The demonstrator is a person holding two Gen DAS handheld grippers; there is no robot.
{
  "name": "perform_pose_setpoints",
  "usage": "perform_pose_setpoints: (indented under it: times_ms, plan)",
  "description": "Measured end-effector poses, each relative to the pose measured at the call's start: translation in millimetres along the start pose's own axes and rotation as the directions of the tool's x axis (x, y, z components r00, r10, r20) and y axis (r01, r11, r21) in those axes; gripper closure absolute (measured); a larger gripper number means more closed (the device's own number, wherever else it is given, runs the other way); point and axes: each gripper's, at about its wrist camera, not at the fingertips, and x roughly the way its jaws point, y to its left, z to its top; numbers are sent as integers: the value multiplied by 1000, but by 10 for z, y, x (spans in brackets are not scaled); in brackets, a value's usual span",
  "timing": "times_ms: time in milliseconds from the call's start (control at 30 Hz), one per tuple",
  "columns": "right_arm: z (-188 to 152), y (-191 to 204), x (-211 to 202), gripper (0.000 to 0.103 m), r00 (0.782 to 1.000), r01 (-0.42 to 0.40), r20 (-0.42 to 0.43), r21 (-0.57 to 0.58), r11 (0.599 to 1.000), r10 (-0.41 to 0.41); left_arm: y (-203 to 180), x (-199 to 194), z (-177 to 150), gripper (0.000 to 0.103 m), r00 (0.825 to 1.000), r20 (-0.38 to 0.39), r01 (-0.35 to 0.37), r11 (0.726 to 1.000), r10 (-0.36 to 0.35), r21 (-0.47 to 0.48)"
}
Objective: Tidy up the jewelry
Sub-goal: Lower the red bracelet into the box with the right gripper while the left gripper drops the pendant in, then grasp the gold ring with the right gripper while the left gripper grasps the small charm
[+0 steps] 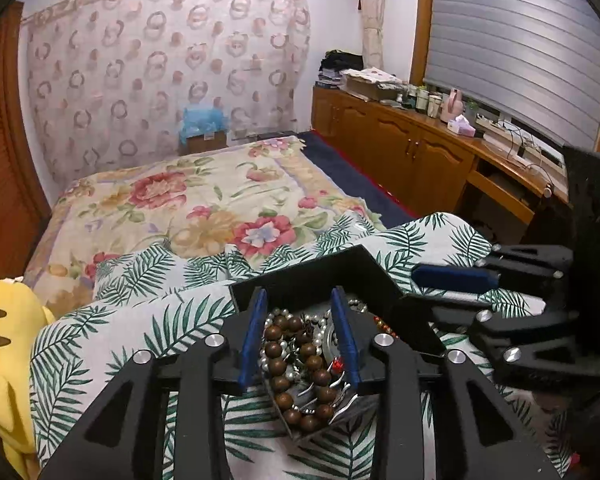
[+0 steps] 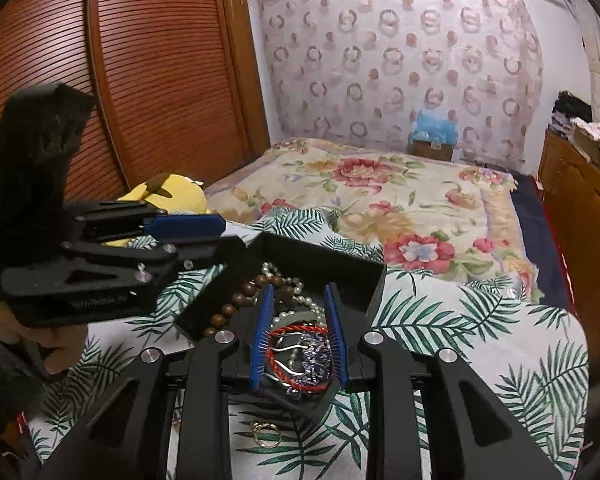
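Note:
A black open jewelry box (image 1: 312,276) (image 2: 320,264) sits on a leaf-print cloth on the bed. It holds a brown wooden bead bracelet (image 1: 300,364) (image 2: 236,300), white pearls (image 2: 300,296), a red cord bracelet (image 2: 296,332) and a purple ornament (image 2: 320,360). My left gripper (image 1: 300,308) is open, its blue fingers straddling the wooden beads inside the box. My right gripper (image 2: 300,300) is open over the red cord and purple ornament. Each gripper shows from the side in the other's view, the right one (image 1: 452,278) and the left one (image 2: 184,226).
A gold ring (image 2: 266,434) lies on the leaf-print cloth (image 2: 480,340) by the box's near corner. A yellow plush toy (image 1: 8,340) (image 2: 168,192) sits to the left. A floral blanket (image 1: 204,200) covers the bed beyond. Wooden cabinets (image 1: 412,144) line the right.

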Motion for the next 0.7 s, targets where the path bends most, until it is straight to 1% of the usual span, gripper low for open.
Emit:
perform_pose_setpoints:
  times_ms: [133,167,233,333,433,500,600,700]
  plan:
    - [-43,106,-135,74,1000,7,-4,-40,999,-7,33,-80,-88,45,1000,3,-14,1000,14,-5]
    - [-76,132,-156,74,1000,9,-9,-46,999,-9,36,-102,-121,37,1000,3,-19,1000,19,-5]
    - [-152,173,-207,74,1000,8,-20,-55,998,-10,41,-134,-192,28,999,-5,-34,999,34,3]
    - [-284,204,-282,74,999,12,-36,-50,999,-13,56,-184,-291,24,998,-16,-56,998,56,9]
    - [-423,231,-294,74,998,11,-65,-44,999,-14,79,-240,-394,18,998,-29,-53,999,53,0]
    - [-526,252,-258,74,995,10,-98,-49,999,-15,75,-282,-483,17,998,-40,-48,999,48,-1]
    - [-654,283,-161,69,989,16,-144,-63,998,-25,47,-330,-601,14,998,-55,-41,999,41,5]
    - [-723,318,-61,69,984,10,-175,-72,997,-22,20,-354,-711,14,997,-75,-28,1000,28,9]
